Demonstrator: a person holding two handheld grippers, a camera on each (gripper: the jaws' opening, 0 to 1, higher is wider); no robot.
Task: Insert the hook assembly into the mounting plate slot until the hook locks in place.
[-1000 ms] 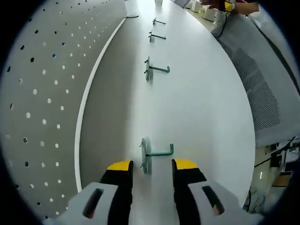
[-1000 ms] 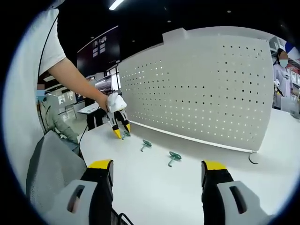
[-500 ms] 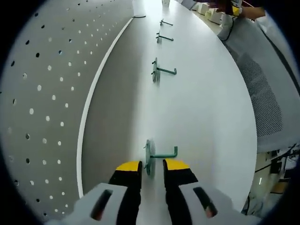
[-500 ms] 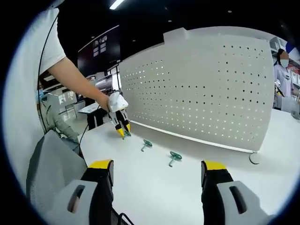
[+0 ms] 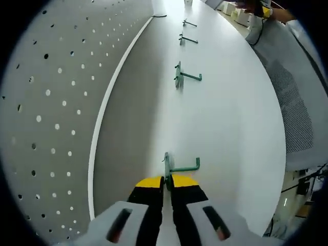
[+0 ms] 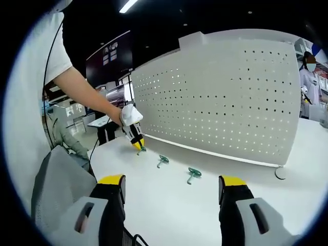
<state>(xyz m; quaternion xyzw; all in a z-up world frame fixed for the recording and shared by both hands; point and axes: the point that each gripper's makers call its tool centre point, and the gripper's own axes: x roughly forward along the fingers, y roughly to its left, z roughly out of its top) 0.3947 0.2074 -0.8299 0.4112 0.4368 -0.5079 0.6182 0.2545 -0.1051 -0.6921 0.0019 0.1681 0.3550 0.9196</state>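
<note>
My left gripper (image 5: pixel 167 180) is shut on the flat plate of a green hook (image 5: pixel 179 167) that lies on the white table (image 5: pixel 230 123); the hook's bent arm points right. The right gripper view shows that same left gripper (image 6: pixel 138 145) far off at the left, held by a person's hand, its yellow tips down on the hook (image 6: pixel 141 150). The white perforated mounting panel (image 6: pixel 225 102) stands upright along the table, also seen as the panel (image 5: pixel 56 92) on the left. My right gripper (image 6: pixel 171 180) is open and holds nothing.
Several more green hooks lie in a row on the table: hook (image 5: pixel 183 77), hook (image 5: pixel 186 38), hook (image 6: pixel 162 160) and hook (image 6: pixel 193 174). A grey mesh chair back (image 6: pixel 56 179) sits at the left. A person in white (image 6: pixel 309 77) stands far right.
My left gripper has moved in on the nearest hook and its jaws have shut on the plate. The right gripper has stayed open and nearly still.
</note>
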